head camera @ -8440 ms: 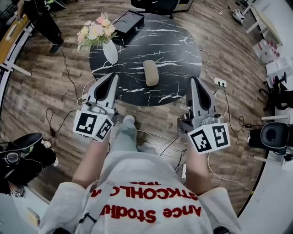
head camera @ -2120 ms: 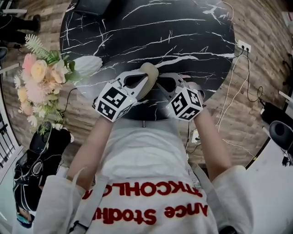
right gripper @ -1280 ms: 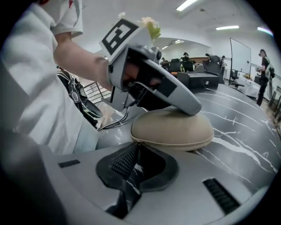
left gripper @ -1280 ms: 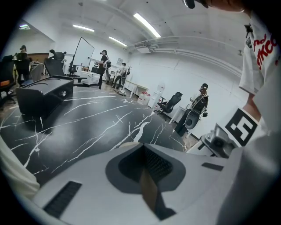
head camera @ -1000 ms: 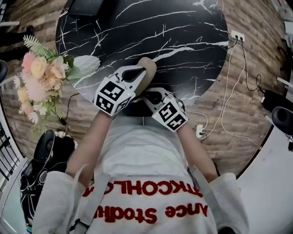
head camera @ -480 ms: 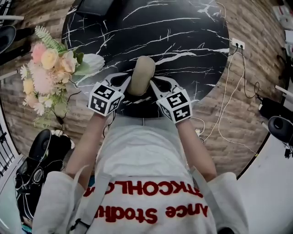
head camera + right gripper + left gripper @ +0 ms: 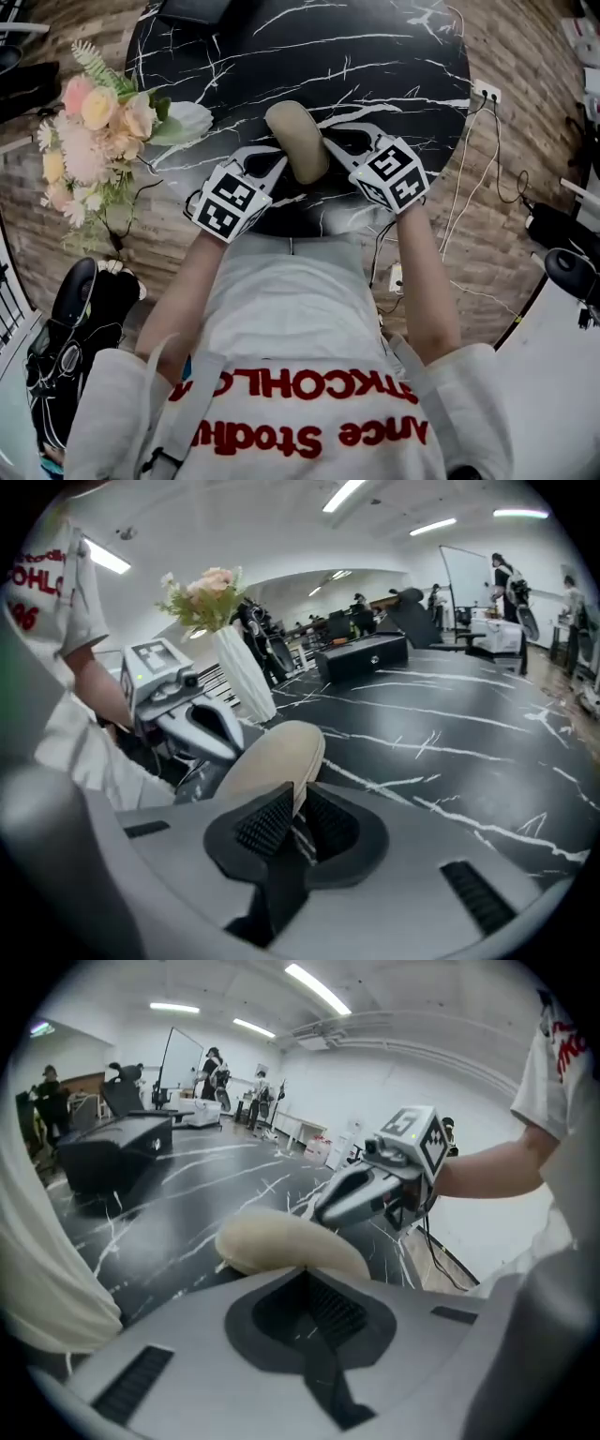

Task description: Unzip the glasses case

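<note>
On the near part of the black marble table (image 7: 375, 56), the beige glasses case (image 7: 297, 141) lies flat. Its long axis runs away from the person, tilted slightly to their left. The left gripper (image 7: 277, 167) meets its near left side and the right gripper (image 7: 330, 145) meets its right side, so the case sits between the two tips. In the left gripper view, the ribbed pads are pressed together to a thin slit, closed on the case's near edge, and the case's rounded body lies just beyond the tips. In the right gripper view, the pads are drawn close, pinching a thin pale strip at the case's end. A white vase (image 7: 192, 117) of flowers lies to the left, apart from the case.
</note>
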Demonstrator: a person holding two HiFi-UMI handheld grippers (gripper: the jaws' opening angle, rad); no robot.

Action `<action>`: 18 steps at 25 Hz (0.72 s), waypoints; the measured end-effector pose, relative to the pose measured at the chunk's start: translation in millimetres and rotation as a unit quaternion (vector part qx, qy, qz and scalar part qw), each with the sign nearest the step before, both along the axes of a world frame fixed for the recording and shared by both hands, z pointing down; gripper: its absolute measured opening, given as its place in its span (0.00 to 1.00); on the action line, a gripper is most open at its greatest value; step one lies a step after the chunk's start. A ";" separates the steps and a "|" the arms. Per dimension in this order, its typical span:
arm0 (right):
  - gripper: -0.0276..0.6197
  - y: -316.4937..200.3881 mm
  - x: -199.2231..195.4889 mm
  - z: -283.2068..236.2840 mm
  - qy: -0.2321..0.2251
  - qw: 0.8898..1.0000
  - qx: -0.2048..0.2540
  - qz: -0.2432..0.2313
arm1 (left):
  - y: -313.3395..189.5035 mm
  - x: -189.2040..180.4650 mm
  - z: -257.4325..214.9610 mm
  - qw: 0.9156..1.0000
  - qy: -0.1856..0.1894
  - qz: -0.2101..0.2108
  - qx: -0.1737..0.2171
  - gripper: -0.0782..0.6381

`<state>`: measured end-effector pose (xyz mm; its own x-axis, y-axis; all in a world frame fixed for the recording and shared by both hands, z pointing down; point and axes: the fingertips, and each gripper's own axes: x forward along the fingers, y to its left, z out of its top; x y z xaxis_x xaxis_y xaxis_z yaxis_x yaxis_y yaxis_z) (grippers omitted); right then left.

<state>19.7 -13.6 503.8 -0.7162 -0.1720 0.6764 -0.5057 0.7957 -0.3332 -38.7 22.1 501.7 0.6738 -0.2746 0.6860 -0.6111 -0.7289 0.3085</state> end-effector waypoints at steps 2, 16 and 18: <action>0.14 19.8 6.2 1.4 -0.008 0.999 -0.031 -0.041 | -11.6 1.9 -20.5 0.999 0.022 -0.004 0.033 0.11; 0.30 61.9 3.8 16.0 0.067 0.970 0.059 -0.228 | -27.5 31.4 -22.0 0.998 0.021 0.044 0.050 0.11; 0.30 62.0 4.0 16.3 0.067 0.963 0.061 -0.254 | -27.4 32.6 -22.1 0.997 0.016 0.047 0.051 0.11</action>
<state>23.8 48.3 520.1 -0.6366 0.0949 0.7653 -0.0719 0.9808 -0.1815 -6.1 -5.3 479.5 0.7216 -0.2766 0.6347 -0.5295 -0.8111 0.2486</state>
